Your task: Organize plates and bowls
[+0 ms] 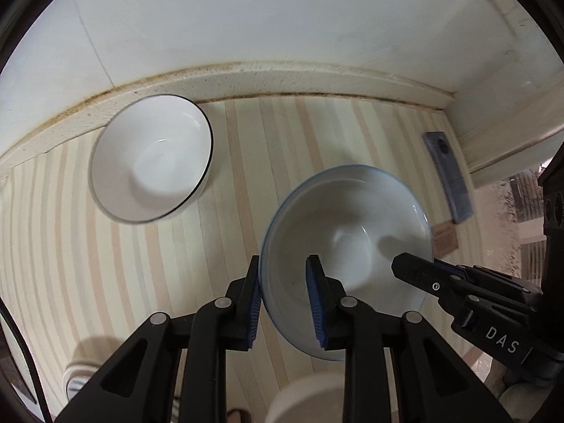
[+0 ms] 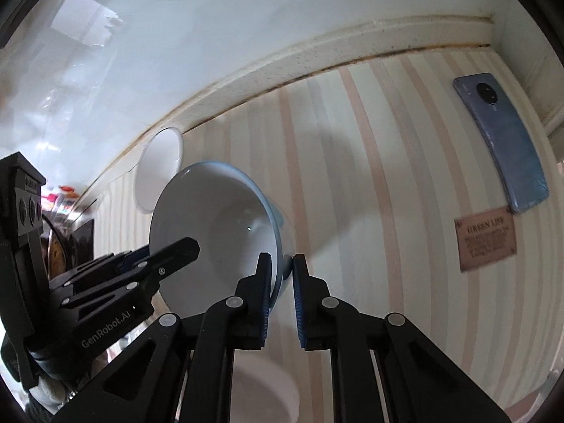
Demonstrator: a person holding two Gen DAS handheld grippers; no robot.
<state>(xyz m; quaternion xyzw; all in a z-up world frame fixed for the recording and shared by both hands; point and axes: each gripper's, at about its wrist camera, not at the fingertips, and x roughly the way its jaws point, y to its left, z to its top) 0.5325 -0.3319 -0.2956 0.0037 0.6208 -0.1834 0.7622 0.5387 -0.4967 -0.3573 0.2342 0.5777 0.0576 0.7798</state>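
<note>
Together, both claws pinching blue-rimmed bowl (image 1: 347,232)

striped mat (image 1: 310,148) bare between bowls, phone (image 1: 447,176) at right wall

blue-rimmed bowl (image 1: 352,218), black-rimmed bowl (image 1: 151,158), striped cloth (image 1: 70,264)

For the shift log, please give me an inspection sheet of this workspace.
Surface: striped cloth on the counter.
Job's things: blue-rimmed bowl held tilted; black-rimmed bowl standing near the wall.
Clutter: phone face down; small brown card beside it.
Grippers: left gripper and right gripper each straddle the blue-rimmed bowl's rim.
Cables: nothing seen.
Surroundings: white wall, stained ledge along its base.
</note>
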